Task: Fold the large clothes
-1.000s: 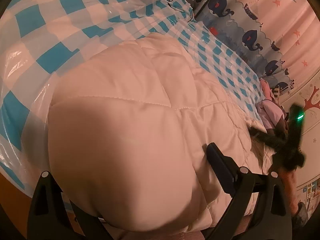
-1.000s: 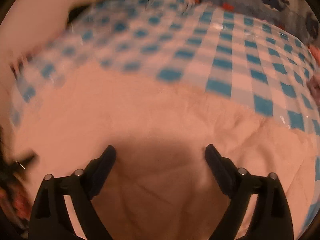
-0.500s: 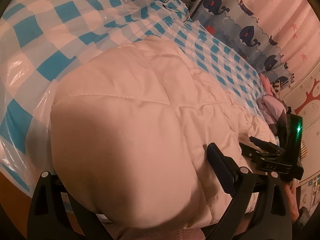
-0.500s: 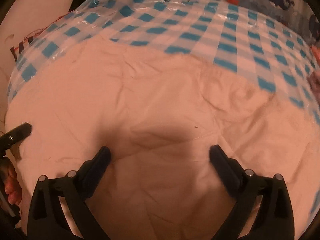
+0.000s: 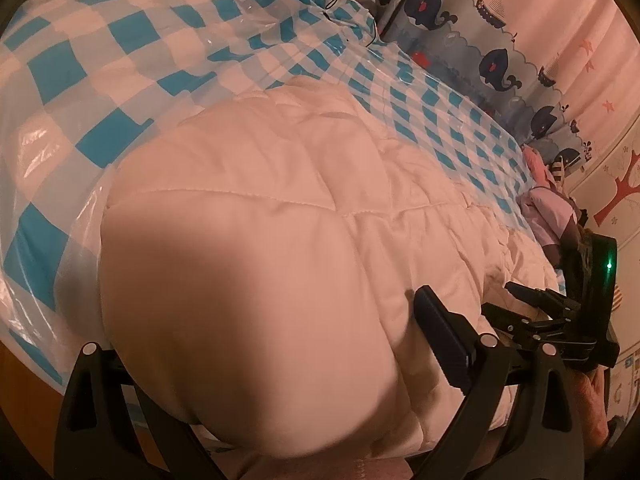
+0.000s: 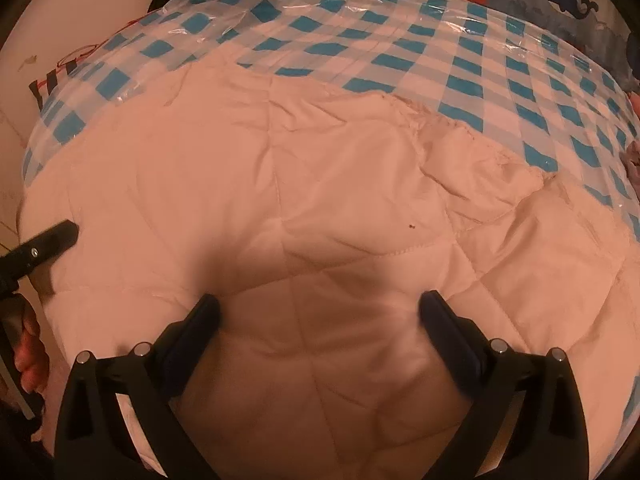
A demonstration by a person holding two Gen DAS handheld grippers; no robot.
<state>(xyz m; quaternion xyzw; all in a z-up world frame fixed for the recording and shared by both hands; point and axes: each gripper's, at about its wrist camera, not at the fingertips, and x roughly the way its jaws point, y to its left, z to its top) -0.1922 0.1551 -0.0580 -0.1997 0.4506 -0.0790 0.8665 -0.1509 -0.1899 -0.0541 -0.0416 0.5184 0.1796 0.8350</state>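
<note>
Lying bunched on a blue-and-white checked plastic sheet (image 5: 120, 60), the white quilted garment (image 5: 260, 240) fills most of both wrist views, its padded panels divided by stitched seams. In the left wrist view a thick fold of it bulges up between the 2 fingers of the left gripper (image 5: 260, 340): the right finger stands clear against the fabric, the left finger is hidden behind the bulge, so the jaws stand wide apart with padding between them and I cannot tell whether they press on it. At the right edge of that view the right gripper (image 5: 560, 320) shows from the side, its body carrying a small green light, held by a hand (image 5: 596, 408) near the garment's edge. In the right wrist view the right gripper (image 6: 320, 312) hovers over the garment with its jaws released and spread, both dark pads visible and nothing caught between them; a shadow falls on the fabric just ahead. A tiny dark speck (image 6: 412, 225) sits on the quilting beyond the fingers. At the left edge of this view 1 finger of the left gripper (image 6: 44, 246) touches the garment's side, with a hand (image 6: 28, 356) below it. Behind the sheet hangs a curtain (image 5: 500, 40) printed with whales and stars.
</note>
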